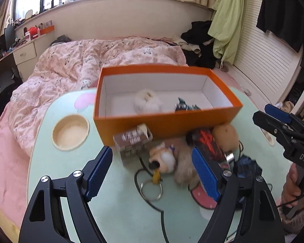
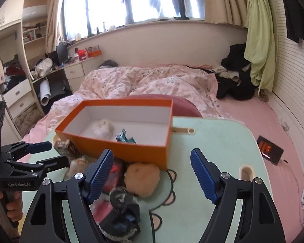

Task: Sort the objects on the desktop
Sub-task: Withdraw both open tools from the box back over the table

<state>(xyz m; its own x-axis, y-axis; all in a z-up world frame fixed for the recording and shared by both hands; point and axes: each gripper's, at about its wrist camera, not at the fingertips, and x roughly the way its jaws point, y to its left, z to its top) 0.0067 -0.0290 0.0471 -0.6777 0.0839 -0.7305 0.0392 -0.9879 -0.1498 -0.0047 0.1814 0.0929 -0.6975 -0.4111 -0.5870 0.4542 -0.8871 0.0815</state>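
The orange box (image 1: 164, 121) holds a white fluffy toy (image 1: 147, 101) and a teal packet (image 1: 183, 105). Left gripper (image 1: 152, 172) and right gripper (image 2: 152, 176) both gape wide, gripping nothing.

One orange box (image 1: 166, 121) at frame centre holds two things, a white fluffy toy (image 1: 147, 101) and a teal packet (image 1: 184, 106), while one small carton (image 1: 132, 139), one orange plush ball (image 1: 226, 136), one dog-shaped keychain (image 1: 164, 160) and one key ring (image 1: 151, 189) lie below it.
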